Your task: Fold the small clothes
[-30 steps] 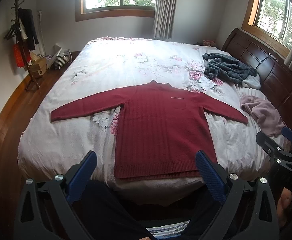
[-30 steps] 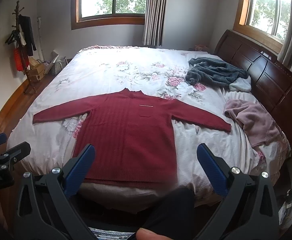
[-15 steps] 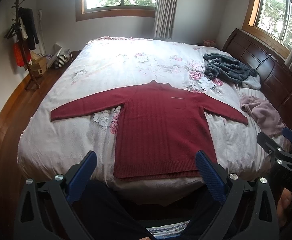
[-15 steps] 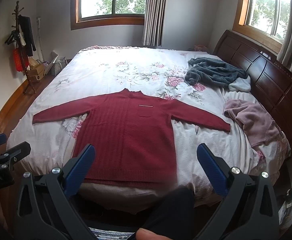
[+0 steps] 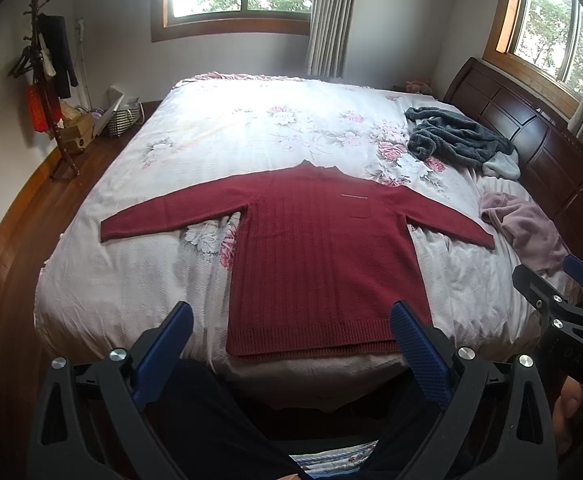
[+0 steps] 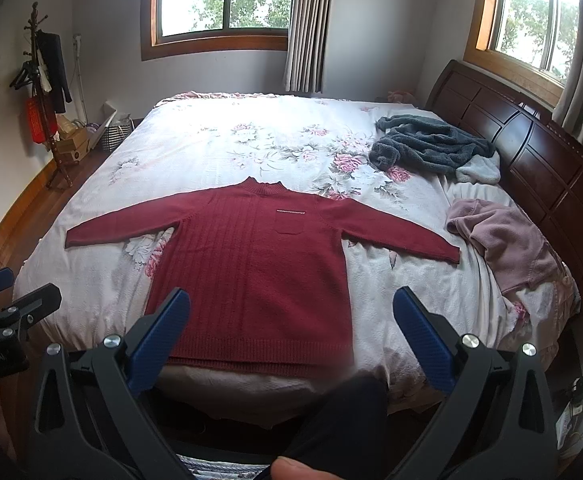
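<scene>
A dark red knit sweater [image 5: 315, 248] [image 6: 251, 264] lies flat and face up on the bed, both sleeves spread out to the sides, its hem at the near edge. My left gripper [image 5: 291, 344] is open and held back from the bed, above the hem, with nothing between its blue pads. My right gripper [image 6: 291, 328] is open too, at the same distance, empty. Each gripper shows at the edge of the other's view.
The bed [image 6: 219, 148] has a floral cover. A grey fleece garment [image 6: 431, 144] and a pink garment [image 6: 507, 240] lie at the right by the dark wooden headboard [image 6: 539, 152]. A coat stand [image 5: 47, 80] and boxes stand at the left wall. The person's dark-clad legs are below.
</scene>
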